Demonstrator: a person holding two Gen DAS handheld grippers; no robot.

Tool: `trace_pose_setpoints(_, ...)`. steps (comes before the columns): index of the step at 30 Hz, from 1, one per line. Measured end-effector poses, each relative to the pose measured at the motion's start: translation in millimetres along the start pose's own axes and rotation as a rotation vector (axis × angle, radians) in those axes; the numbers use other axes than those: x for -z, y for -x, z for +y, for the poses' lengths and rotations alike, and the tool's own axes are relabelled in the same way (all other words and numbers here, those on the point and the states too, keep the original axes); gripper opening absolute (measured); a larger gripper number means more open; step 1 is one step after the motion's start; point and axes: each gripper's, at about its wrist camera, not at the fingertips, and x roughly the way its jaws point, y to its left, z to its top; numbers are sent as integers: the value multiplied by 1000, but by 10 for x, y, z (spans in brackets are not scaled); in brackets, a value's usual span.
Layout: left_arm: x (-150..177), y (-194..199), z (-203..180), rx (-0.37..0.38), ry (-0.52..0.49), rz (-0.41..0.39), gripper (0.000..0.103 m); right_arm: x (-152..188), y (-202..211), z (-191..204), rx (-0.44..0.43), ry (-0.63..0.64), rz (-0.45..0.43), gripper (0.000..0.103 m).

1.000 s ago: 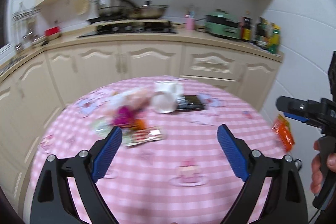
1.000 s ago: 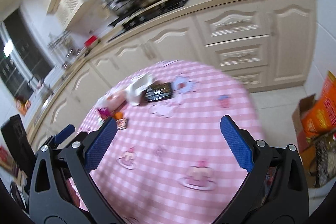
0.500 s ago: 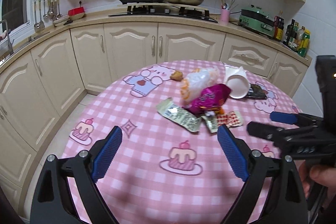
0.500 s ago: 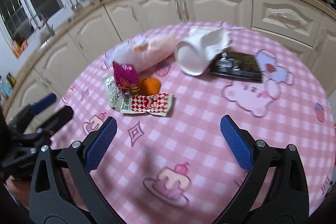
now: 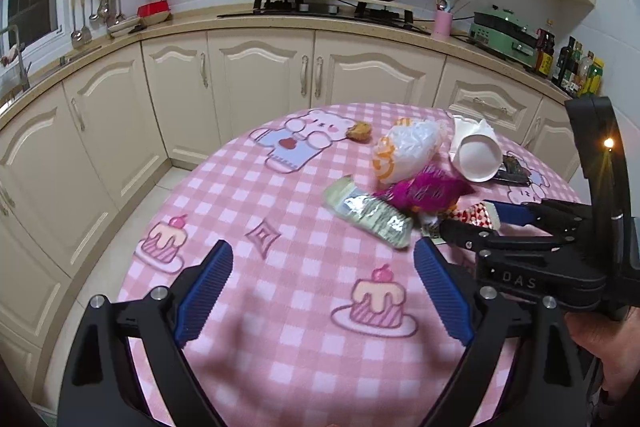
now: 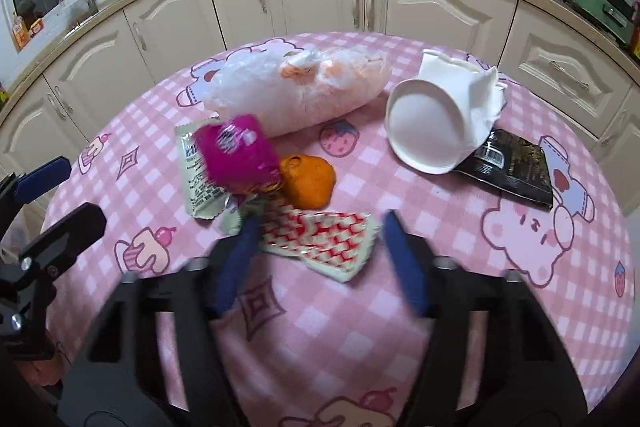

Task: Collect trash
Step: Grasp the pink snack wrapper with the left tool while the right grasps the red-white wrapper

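Nothing collected yet: all the trash still litters my table (image 6: 400,327). My right gripper (image 6: 316,247) is closing around the red wrapper (image 6: 320,239), not yet pinching; left gripper (image 5: 320,291) spread, empty.

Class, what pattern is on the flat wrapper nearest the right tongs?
Red-and-white check on the flat wrapper, clearest in the right wrist view.

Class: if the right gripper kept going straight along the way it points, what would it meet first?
Most likely the red-and-white wrapper: it lies between the closing jaws of the right gripper, not yet visibly pinched. Depth is uncertain.
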Motion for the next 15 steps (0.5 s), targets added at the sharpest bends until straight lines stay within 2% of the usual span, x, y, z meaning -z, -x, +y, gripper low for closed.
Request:
trace_pose_setpoints(1,-25,-2,-45,2,-10,-3,90,4,11,-29,-7,-5,-1,42)
trace_pose_setpoints(5,-117,-74,-221,30,-59,8,90,30,65,-187,-78,-42,-6,38)
trace_pose_setpoints(6,-150,-124,-280,44,-73,19,90,40,74,-218,-97,-47,-9,40)
trace_pose_setpoints(8,-193,-208,-374,57,-88,36,90,50,87,-240,-124,-53,-13,50)
trace_pose_setpoints(13,-295,-368,-419,97,-73,57,90,75,128,-414,-143,-120,-30,54)
trace_pose_setpoints(15,-313,-438,-424,135,-62,67,90,89,151,-458,-139,-139,-37,57)
